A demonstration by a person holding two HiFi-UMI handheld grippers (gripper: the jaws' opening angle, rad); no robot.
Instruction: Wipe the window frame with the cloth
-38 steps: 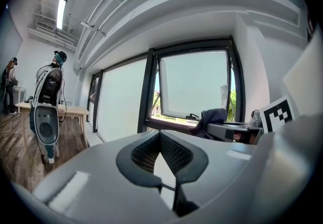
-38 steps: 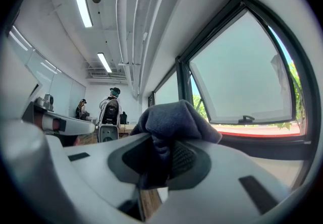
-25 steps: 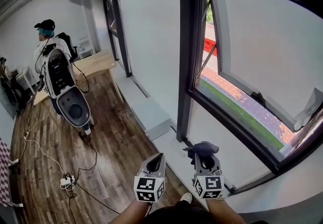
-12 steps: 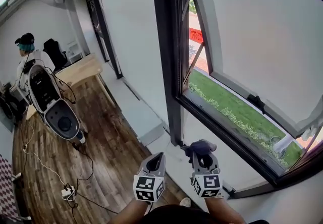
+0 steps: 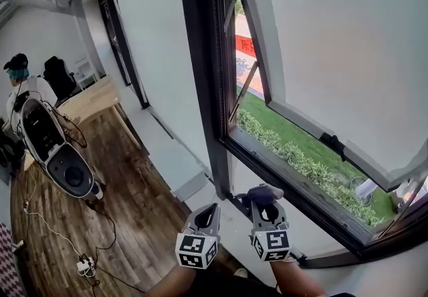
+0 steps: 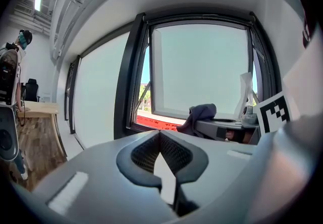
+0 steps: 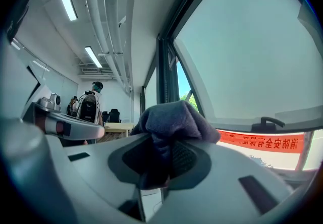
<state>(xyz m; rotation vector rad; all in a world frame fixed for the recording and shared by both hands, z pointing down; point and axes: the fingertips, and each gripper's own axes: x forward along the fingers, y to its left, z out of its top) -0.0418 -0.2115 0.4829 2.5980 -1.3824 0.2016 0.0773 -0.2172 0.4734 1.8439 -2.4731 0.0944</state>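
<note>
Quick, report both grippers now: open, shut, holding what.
Left gripper: shut, nothing between the jaws.
Right gripper: shut on the crumpled dark grey-blue cloth.

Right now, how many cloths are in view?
1. The dark cloth is clamped in the right gripper, near the lower corner of the window frame. None seen elsewhere.

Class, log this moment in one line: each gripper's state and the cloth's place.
left gripper: shut, empty | right gripper: shut on cloth | cloth: by lower corner of window frame, contact unclear
</note>
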